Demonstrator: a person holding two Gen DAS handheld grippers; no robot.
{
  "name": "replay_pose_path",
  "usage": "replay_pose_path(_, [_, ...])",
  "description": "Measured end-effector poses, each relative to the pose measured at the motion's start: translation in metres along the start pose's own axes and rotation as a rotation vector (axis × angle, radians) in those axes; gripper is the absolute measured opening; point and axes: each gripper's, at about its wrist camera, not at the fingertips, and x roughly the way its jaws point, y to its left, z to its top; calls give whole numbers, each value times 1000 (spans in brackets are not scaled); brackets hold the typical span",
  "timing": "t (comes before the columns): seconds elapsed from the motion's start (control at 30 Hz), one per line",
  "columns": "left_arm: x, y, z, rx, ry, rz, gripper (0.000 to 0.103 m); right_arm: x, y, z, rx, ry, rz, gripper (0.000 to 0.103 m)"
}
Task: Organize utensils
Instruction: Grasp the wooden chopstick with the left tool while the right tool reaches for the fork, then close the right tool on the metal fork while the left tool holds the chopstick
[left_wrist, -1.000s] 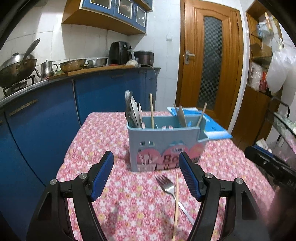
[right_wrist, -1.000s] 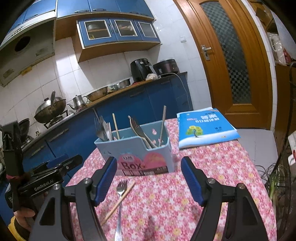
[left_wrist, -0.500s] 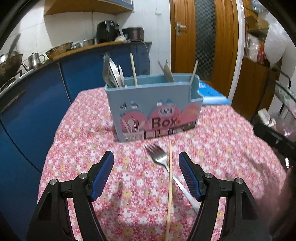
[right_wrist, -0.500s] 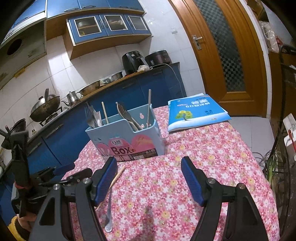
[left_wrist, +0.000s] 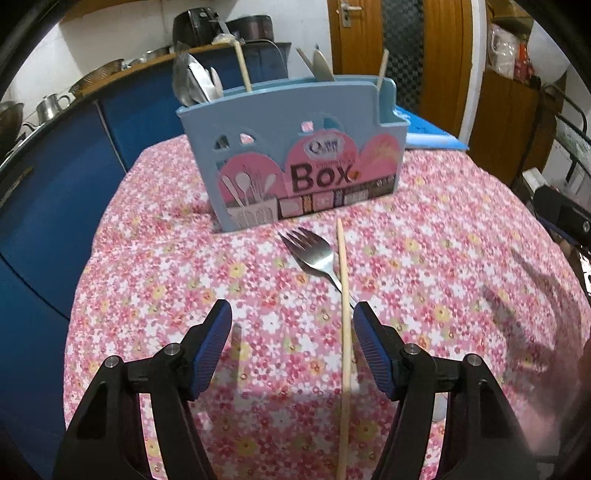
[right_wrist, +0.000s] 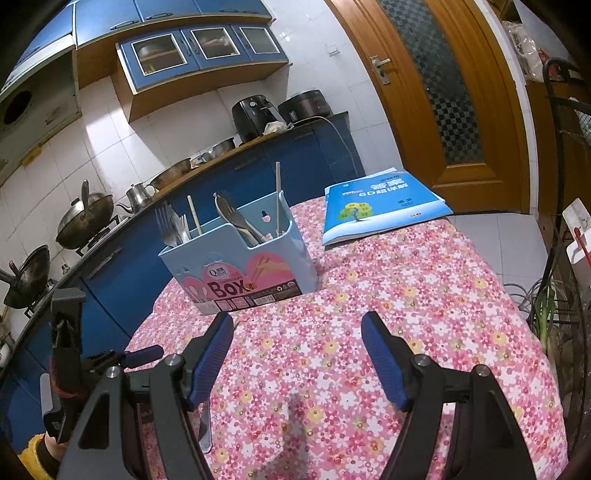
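A light blue utensil box (left_wrist: 295, 155) marked "Box" stands on the flowered tablecloth and holds forks, spoons and chopsticks; it also shows in the right wrist view (right_wrist: 240, 266). A steel fork (left_wrist: 314, 254) and a wooden chopstick (left_wrist: 343, 332) lie crossed on the cloth in front of it. My left gripper (left_wrist: 291, 347) is open, low over the cloth, with the chopstick running between its fingers near the right one. My right gripper (right_wrist: 297, 354) is open and empty above the cloth, right of the box. The fork's handle end (right_wrist: 205, 428) shows behind its left finger.
A blue book (right_wrist: 380, 210) lies at the table's far right corner. Blue kitchen cabinets with pots (right_wrist: 85, 218) and appliances run along the left. A wooden door (right_wrist: 450, 99) stands behind. The left gripper's body (right_wrist: 66, 354) shows at the lower left of the right wrist view.
My left gripper has dropped and moved forward toward the fork and chopstick, which now reach between its fingers. My right gripper has drawn back and to the right, away from the box.
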Motion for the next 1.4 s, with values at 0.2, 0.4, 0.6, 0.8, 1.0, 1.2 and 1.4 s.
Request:
replay_pose_path(0.2, [11, -4, -3, 13, 48, -26, 56, -1, -4, -3, 13, 5, 3, 74])
replay_pose_path(0.4, [14, -7, 4, 41, 66, -74, 26, 1, -6, -4, 19, 12, 7, 74])
replay_pose_path(0.6, [20, -11, 12, 36, 101, -140, 4, 3, -2, -4, 12, 19, 9, 74])
replay_pose_path(0.8, [12, 3, 9, -47, 80, -206, 2, 4, 6, -3, -9, 28, 2, 74])
replay_pose_path(1.0, [-8, 22, 4, -116, 17, -212, 2, 11, 19, -2, -34, 50, 13, 74])
replay_pose_path(1.2, [-23, 46, 1, -171, -56, -166, 2, 23, 42, -4, -86, 95, 31, 74])
replay_pose_path(1.4, [-32, 73, -6, -219, -122, -127, 2, 47, 63, -9, -124, 171, 58, 74])
